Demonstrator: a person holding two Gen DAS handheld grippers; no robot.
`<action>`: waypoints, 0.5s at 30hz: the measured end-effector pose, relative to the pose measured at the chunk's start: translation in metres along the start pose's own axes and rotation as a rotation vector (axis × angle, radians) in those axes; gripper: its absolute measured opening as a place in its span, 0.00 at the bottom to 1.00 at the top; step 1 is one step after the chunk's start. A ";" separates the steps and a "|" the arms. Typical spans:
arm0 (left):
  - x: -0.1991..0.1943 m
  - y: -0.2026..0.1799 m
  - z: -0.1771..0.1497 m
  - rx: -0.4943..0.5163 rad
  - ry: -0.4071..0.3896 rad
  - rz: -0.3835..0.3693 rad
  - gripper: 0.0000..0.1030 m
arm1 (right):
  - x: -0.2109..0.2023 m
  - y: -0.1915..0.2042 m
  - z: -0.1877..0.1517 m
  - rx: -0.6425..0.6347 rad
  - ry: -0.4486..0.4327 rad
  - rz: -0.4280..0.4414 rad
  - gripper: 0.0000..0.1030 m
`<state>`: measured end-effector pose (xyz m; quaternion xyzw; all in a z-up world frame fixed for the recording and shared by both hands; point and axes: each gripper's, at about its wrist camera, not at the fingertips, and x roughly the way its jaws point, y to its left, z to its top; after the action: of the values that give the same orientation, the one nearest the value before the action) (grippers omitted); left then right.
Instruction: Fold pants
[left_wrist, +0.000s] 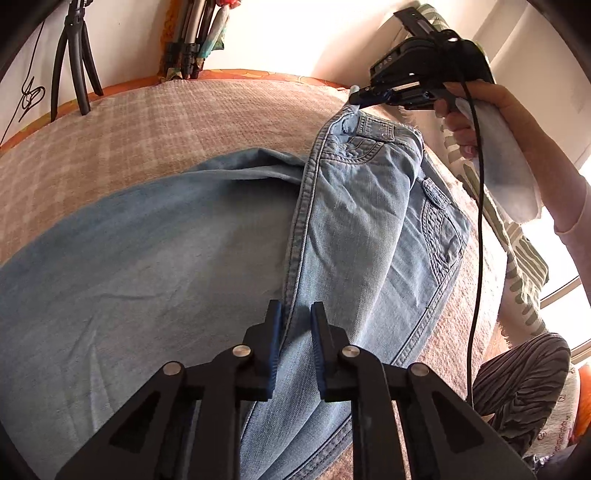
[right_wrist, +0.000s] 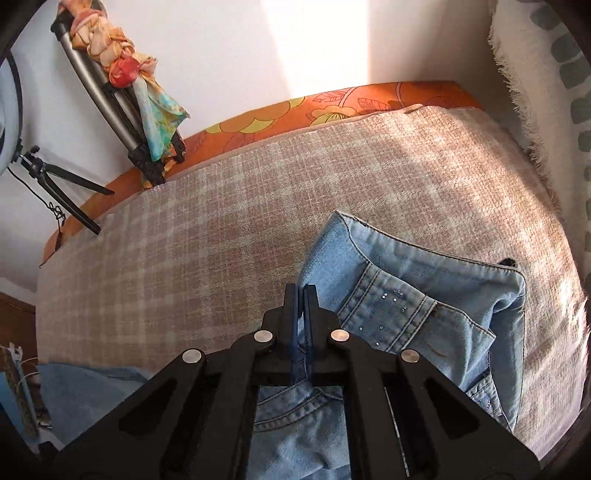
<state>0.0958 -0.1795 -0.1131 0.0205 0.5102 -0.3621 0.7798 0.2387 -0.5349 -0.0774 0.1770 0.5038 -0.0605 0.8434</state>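
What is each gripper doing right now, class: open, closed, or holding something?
Left gripper: closed on a fold of the jeans near the side seam.
Right gripper: closed on the jeans' waistband, lifting it.

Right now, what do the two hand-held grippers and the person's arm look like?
Both are black plastic. The left hand-held gripper has angular linkage arms with silver round pivot pins and dark blue pads on its fingers. The right hand-held gripper matches it; a black cable hangs from its body. The person's right hand leads to a pale pink sleeve.
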 end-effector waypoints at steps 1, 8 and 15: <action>-0.002 -0.001 0.001 -0.001 -0.004 0.000 0.13 | -0.013 -0.005 -0.002 0.005 -0.023 0.011 0.03; -0.005 -0.010 0.007 0.004 0.004 0.059 0.13 | -0.075 -0.051 -0.043 0.054 -0.134 0.073 0.03; 0.004 -0.033 -0.005 0.078 0.010 0.095 0.13 | -0.109 -0.101 -0.095 0.117 -0.201 0.104 0.03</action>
<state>0.0733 -0.2042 -0.1079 0.0769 0.4980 -0.3443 0.7922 0.0793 -0.6028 -0.0475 0.2448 0.4023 -0.0634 0.8799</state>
